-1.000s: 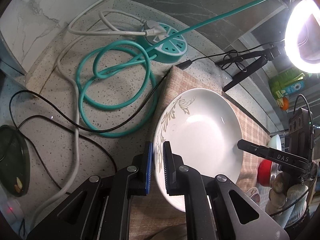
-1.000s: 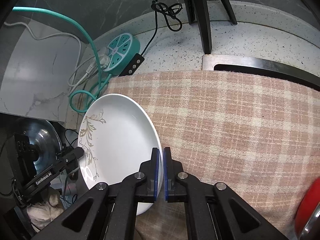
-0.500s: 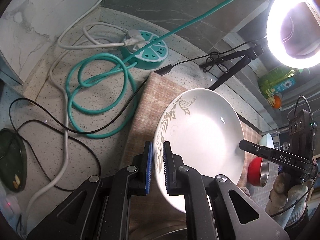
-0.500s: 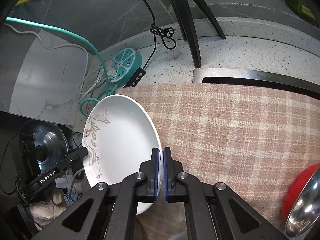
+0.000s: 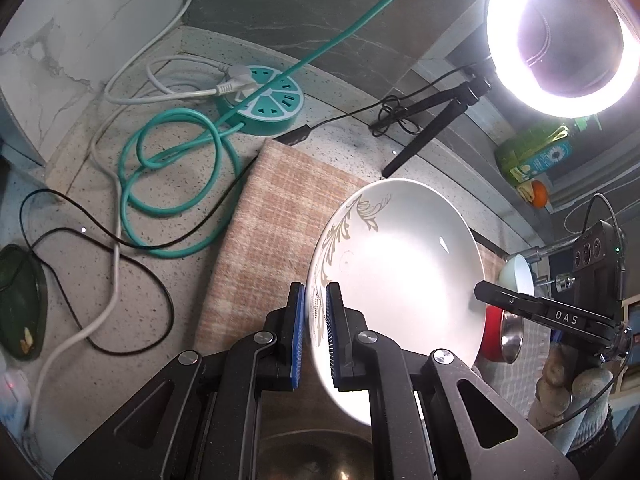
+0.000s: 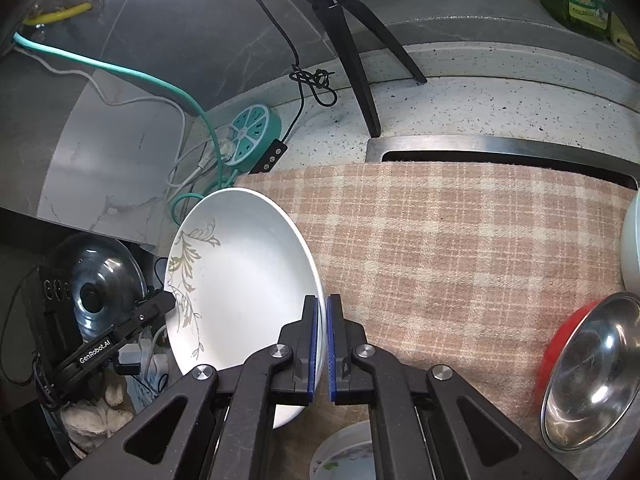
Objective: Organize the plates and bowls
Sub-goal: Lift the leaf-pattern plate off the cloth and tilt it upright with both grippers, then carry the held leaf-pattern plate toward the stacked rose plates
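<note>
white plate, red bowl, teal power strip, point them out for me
white plate (image 6: 248, 280), right wrist view, on its inner surface
red bowl (image 6: 592, 368), right wrist view, on its steel inside
teal power strip (image 5: 266, 104), left wrist view, on its top face

Home kitchen: speckled stone counter, steel sink, pot lid.

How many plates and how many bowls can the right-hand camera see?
Plates: 1, the white leaf-pattern plate.
Bowls: 2, the red bowl and the pale bowl.
Unclear: 1, a whitish round dish at the bottom edge.
Total: 4.
</note>
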Available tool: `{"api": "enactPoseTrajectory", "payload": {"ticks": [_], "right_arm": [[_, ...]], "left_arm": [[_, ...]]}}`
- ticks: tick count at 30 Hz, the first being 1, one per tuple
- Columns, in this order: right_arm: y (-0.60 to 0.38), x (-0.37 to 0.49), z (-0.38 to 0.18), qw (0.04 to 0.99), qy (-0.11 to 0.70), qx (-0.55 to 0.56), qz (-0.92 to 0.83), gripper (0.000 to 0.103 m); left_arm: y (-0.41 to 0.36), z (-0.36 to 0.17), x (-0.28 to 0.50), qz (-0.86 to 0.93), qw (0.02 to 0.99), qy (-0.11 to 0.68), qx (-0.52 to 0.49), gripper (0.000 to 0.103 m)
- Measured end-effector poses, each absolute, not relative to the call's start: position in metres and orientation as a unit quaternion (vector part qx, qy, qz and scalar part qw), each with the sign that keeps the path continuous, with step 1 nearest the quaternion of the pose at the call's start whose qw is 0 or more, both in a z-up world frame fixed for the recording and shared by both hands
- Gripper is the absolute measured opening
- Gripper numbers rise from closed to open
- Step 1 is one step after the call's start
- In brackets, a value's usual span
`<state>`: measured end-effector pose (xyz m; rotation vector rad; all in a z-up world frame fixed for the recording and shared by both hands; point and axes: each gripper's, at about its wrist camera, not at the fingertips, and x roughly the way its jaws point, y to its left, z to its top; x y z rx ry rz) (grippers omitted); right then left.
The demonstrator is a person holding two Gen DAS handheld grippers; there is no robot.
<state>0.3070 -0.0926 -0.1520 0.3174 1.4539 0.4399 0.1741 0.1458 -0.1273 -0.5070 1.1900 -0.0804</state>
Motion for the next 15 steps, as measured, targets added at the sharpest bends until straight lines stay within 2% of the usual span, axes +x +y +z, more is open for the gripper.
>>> {"api": "enactPoseTrajectory", "payload": {"ticks": [15], "right_arm": [[-0.138, 0.268, -0.132, 0.716, 0.653, 0.139, 0.203, 0.004]], "left_arm": [[0.105, -0.116, 0.145, -0.045, 0.799, 0.553, -0.231, 0.009]]}}
